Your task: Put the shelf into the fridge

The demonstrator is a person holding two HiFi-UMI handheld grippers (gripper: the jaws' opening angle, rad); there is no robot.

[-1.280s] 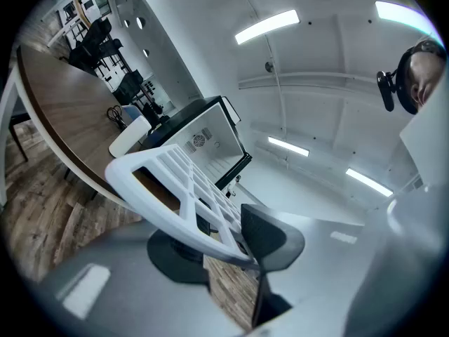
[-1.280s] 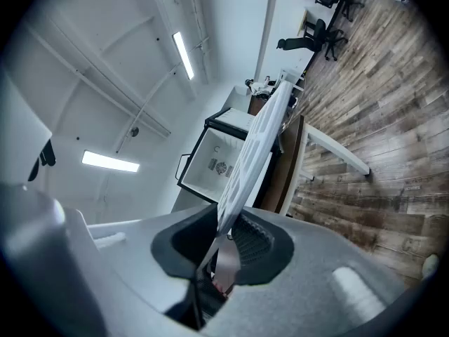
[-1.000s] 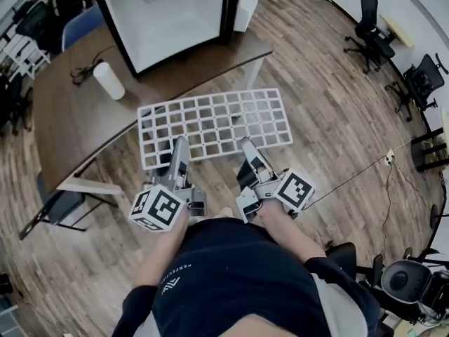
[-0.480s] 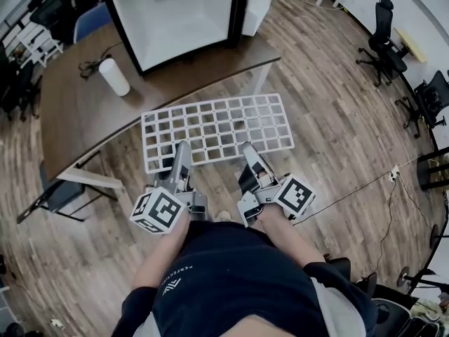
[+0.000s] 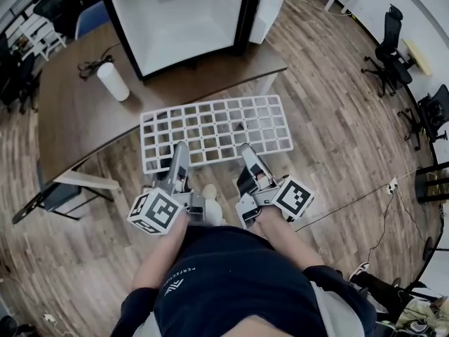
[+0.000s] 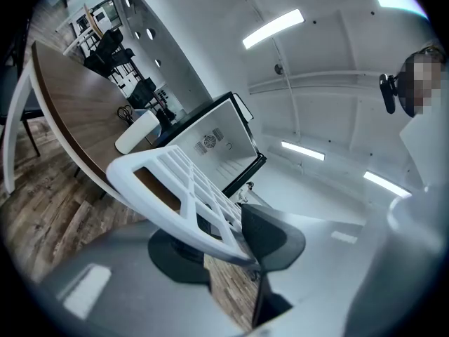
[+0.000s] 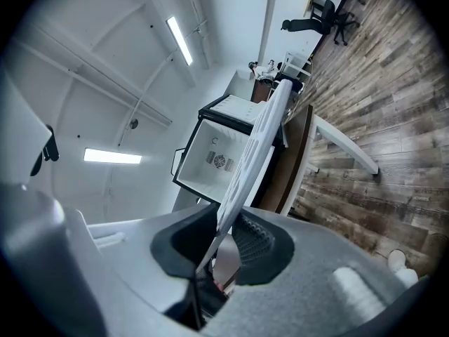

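A white grid shelf (image 5: 210,127) hangs level in front of me, its far edge over the rim of the brown table (image 5: 77,121). My left gripper (image 5: 178,154) is shut on the shelf's near edge at the left, and my right gripper (image 5: 246,153) is shut on the near edge further right. In the left gripper view the shelf (image 6: 175,187) runs out from between the dark pads (image 6: 270,234). In the right gripper view the shelf (image 7: 259,135) shows edge-on, pinched between the jaws. The open white fridge (image 5: 179,20) stands on the table beyond.
A white cylinder (image 5: 112,81) and a dark cable (image 5: 90,67) lie on the table left of the fridge. The fridge door (image 5: 265,9) stands open at the right. Office chairs (image 5: 389,51) stand far right. A chair (image 5: 52,196) sits under the table's left end. A cable (image 5: 351,201) crosses the floor.
The table and fridge have come slightly closer and shifted right in the head view. A pale shoe now shows between the grippers. Both grips on the shelf look unchanged.
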